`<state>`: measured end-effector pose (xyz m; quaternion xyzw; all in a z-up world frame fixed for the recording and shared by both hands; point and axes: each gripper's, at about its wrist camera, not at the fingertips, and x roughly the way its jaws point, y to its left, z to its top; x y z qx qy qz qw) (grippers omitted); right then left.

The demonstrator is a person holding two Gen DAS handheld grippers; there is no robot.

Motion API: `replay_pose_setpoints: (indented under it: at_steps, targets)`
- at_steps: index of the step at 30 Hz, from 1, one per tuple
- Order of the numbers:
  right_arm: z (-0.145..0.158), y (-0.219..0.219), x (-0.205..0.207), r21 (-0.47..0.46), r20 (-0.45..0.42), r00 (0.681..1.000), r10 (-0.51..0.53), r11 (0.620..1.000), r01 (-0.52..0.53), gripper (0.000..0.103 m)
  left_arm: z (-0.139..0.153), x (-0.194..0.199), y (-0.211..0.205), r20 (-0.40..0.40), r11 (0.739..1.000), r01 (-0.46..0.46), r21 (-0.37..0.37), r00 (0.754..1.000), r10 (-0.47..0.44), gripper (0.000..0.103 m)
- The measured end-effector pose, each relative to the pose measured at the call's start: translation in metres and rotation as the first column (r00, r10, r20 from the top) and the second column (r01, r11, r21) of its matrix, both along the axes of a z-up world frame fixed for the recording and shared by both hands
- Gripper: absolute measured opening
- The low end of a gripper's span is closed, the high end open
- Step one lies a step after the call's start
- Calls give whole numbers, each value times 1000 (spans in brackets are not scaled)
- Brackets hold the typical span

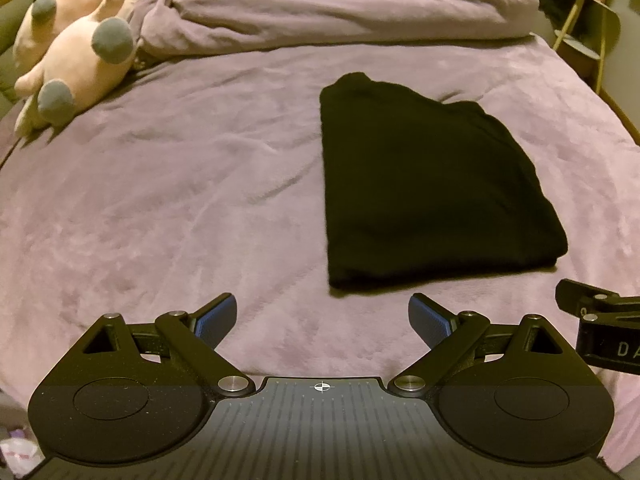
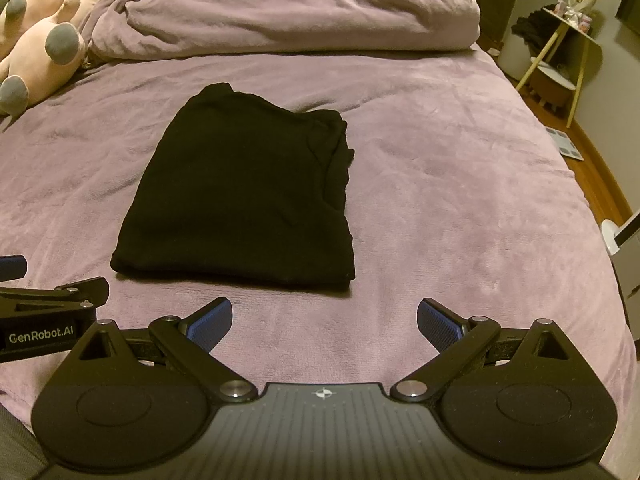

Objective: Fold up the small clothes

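Far left, a couple of pink plush toys [image 1: 76, 52] with grey feet are flopped at the edge of the bed [image 1: 160, 200], right up against a bunched-up purple duvet [image 1: 340, 4] that runs across the head end. The left tool [image 1: 322, 322] hovers over the near part of the purple blanket with its blue-padded fingers spread wide, nothing between them. Just ahead of it and a bit to the right sits the black garment [image 1: 432, 192], folded into a chunky rectangle and lying flat on the bed, apart from both tools. From the right wrist camera that same garment [image 2: 244, 196] is ahead and to the left, with layered folded edges showing along its right side. The right tool [image 2: 324, 326] is also spread wide and empty, held just short of the garment's near edge. Both tools are side by side, near each other. Far right, off the bed, there's a small side stand [image 2: 560, 52] with wooden legs on the wood floor.
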<state>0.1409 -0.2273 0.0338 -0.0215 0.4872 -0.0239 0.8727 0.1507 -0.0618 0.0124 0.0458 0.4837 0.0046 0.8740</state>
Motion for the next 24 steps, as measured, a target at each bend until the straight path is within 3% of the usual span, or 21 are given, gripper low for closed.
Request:
replay_pose_setpoints:
  at_steps: [7, 12, 24]
  targets:
    - [1, 1, 0, 1, 1, 1000, -2, 1000, 2, 99, -1, 1, 1, 4, 1000, -12, 19, 1000, 12, 98]
    - [1, 0, 1, -1, 0, 1000, -2, 1000, 2, 99, -1, 2, 4, 3, 1000, -1, -7, 1000, 1, 98]
    - [2, 1, 2, 0, -1, 1000, -7, 1000, 7, 99, 0, -1, -2, 21, 999, 21, 32, 1000, -21, 98]
